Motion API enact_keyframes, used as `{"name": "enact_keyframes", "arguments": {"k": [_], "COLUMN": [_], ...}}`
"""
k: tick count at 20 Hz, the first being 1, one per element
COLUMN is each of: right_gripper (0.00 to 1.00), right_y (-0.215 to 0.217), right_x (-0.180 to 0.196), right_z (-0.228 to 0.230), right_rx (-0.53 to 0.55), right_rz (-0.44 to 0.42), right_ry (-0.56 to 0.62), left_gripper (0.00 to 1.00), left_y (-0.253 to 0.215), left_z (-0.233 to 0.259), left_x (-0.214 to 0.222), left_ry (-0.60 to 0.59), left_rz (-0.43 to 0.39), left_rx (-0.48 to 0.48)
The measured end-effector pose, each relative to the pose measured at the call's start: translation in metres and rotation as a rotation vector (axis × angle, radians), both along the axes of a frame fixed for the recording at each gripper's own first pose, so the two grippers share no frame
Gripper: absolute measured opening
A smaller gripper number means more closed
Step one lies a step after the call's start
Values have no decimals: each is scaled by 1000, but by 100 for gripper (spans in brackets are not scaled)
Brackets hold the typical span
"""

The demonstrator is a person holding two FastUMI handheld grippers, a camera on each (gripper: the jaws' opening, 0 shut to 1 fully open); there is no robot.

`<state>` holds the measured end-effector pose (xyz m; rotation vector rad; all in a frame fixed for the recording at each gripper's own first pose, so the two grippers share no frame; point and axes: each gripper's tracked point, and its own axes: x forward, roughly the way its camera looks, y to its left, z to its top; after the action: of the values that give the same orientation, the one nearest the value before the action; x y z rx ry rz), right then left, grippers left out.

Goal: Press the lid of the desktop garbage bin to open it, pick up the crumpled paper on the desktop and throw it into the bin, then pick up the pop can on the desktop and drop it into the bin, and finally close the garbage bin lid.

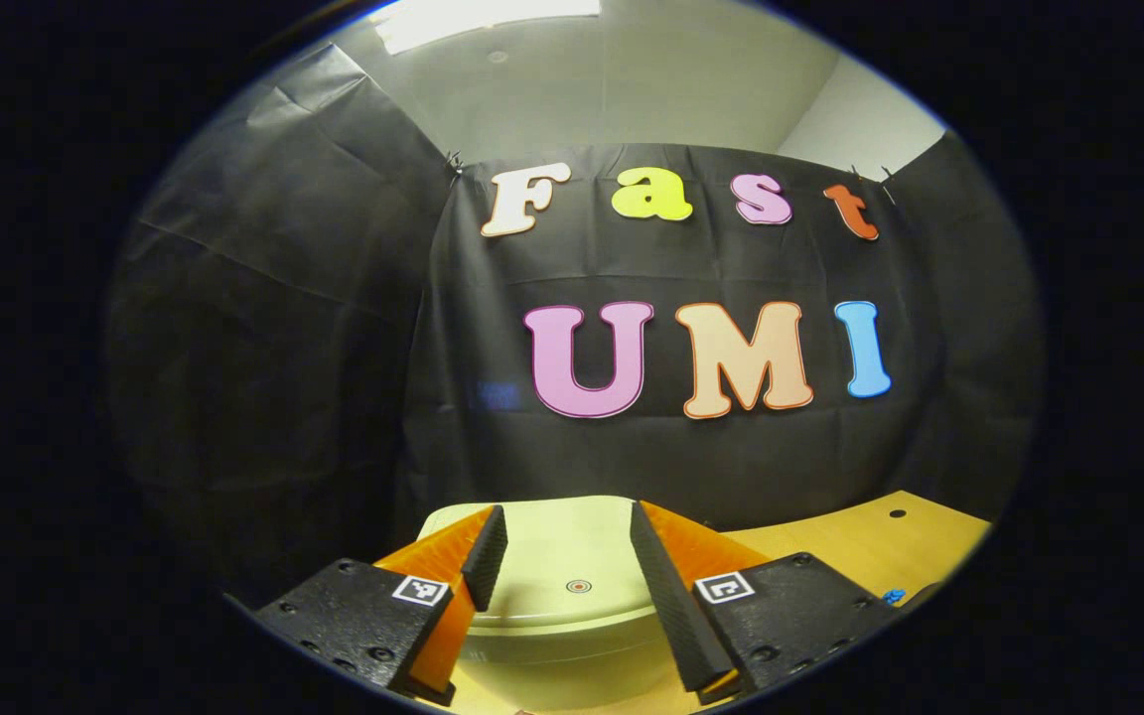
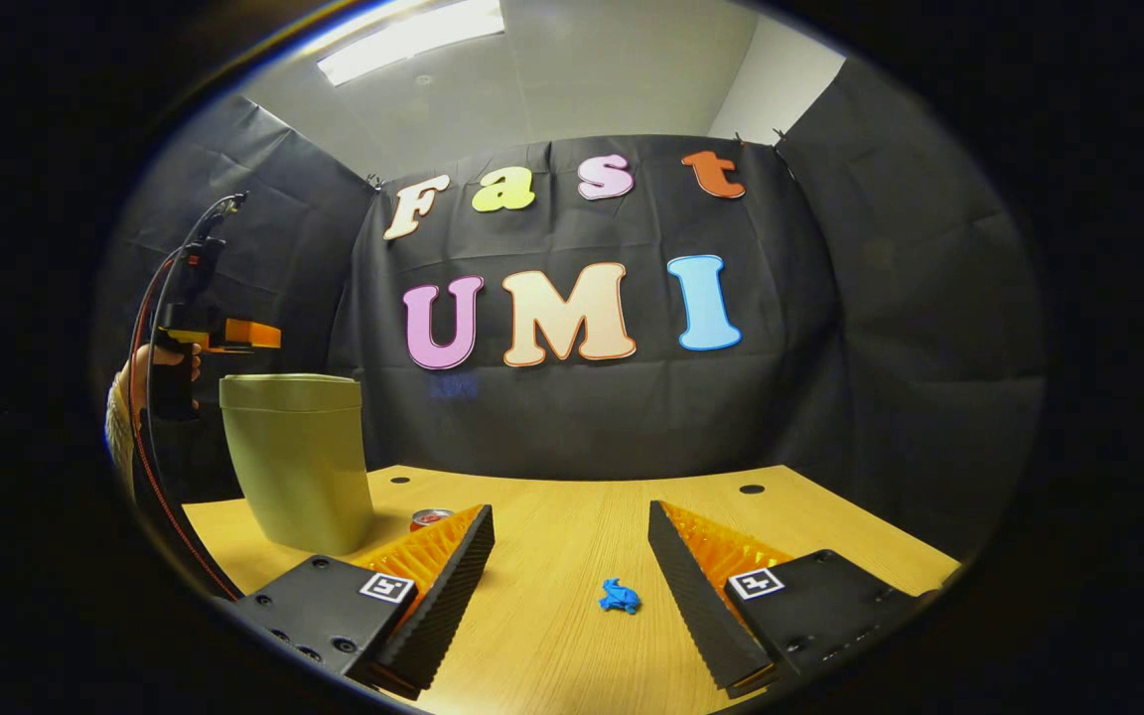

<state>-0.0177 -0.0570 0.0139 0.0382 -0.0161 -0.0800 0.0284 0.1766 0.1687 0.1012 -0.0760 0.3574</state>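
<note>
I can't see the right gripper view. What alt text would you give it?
The open right gripper hovers over a wooden table with blue crumpled paper ahead. At left stand a closed green bin, a pop can and the left gripper above.

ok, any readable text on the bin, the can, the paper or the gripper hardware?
No readable text on any of them.
Bin: plain, no lettering; its lid bears just a small round red mark.
Pop can: mostly hidden behind a finger, nothing legible.
Crumpled paper: too small to tell.
Square tags beside the fingers: black-and-white patterns, not words.
</note>
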Motion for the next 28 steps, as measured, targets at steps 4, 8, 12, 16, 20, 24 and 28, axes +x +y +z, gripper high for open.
{"name": "enact_keyframes", "arguments": {"k": [4,8,12,16,20,24,28], "right_gripper": [98,98,98,98,98,98,98], "right_y": [-3,-2,0,-1,-2,-3,-4], "right_x": [-1,-2,-1,1,2,3,5], "right_z": [0,0,0,1,0,-1,-6], "right_rx": [5,4,-4,0,-3,1,2], "right_rz": [-8,-8,-8,-10,-11,-6,-4], "right_ry": [1,2,4,2,3,6,18], "left_gripper": [48,31,6,0,0,0,0], "left_y": [2,-1,0,0,2,2,2], "left_z": [0,-9,-16,-26,-34,-39,-42], "left_x": [3,9,14,18,22,23,24], "left_ry": [15,37,46,73,93,94,83], "left_rz": [3,-15,-14,-17,-20,-27,-31], "left_rx": [0,-12,-29,-45,-55,-60,-51]}}
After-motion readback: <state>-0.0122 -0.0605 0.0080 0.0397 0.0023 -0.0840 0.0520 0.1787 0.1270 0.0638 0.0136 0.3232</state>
